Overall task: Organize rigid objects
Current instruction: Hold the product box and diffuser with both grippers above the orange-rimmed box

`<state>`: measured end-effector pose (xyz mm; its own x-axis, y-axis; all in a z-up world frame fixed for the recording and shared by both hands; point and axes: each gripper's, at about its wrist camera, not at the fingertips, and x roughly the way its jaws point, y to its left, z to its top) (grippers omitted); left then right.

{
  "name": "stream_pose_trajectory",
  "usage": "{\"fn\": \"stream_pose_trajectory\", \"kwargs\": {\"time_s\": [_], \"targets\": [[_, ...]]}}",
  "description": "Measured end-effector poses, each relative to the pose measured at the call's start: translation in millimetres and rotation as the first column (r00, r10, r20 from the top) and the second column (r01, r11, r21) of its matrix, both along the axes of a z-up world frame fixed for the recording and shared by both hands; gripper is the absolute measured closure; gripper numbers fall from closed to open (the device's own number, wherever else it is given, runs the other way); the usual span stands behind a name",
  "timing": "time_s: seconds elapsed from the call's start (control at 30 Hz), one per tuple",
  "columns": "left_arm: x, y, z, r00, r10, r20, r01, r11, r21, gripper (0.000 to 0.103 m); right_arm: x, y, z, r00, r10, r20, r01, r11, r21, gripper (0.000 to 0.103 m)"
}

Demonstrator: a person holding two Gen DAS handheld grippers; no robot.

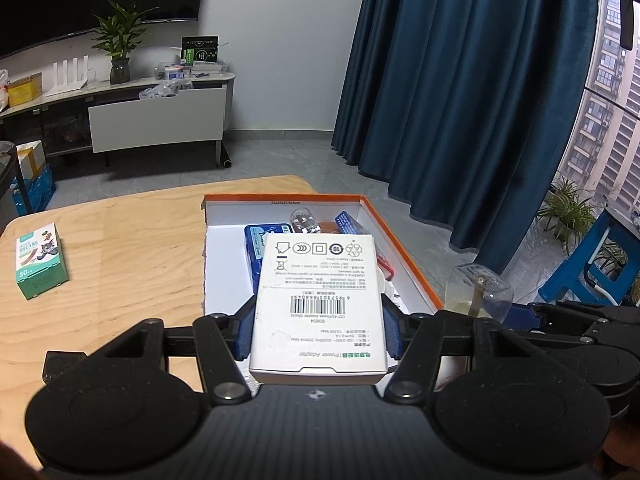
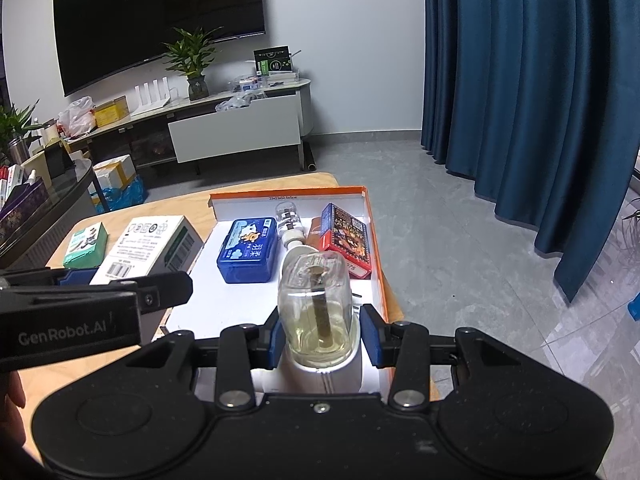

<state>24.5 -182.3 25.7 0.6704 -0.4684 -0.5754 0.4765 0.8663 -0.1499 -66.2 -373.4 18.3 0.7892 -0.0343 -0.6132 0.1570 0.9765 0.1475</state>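
My left gripper (image 1: 318, 322) is shut on a white power adapter box (image 1: 320, 304), which hangs barcode side up over the near half of an orange-rimmed tray (image 1: 400, 248). My right gripper (image 2: 320, 336) is shut on a clear glass bottle (image 2: 316, 300) with yellowish liquid and a stick inside, over the tray's (image 2: 288, 192) near edge. In the tray lie a blue case (image 2: 248, 254), a small clear bottle (image 2: 289, 220) and a red card box (image 2: 348, 240). The adapter box (image 2: 152, 252) sits just left of the tray in the right wrist view.
A green carton (image 1: 40, 264) stands on the wooden table (image 1: 120, 240) at the left. The table's right edge runs along the tray, with grey floor and a blue curtain (image 2: 520, 100) beyond. A dark glass table (image 2: 48, 200) stands at the far left.
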Motion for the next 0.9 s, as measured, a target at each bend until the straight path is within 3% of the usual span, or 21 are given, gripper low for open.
{"fn": "stream_pose_trajectory", "kwargs": {"time_s": [0.9], "targets": [[19.1, -2.8, -7.7, 0.999, 0.004, -0.047, -0.003, 1.000, 0.024, 0.043, 18.3, -1.1, -12.0, 0.999, 0.015, -0.052, -0.015, 1.000, 0.006, 0.054]]}}
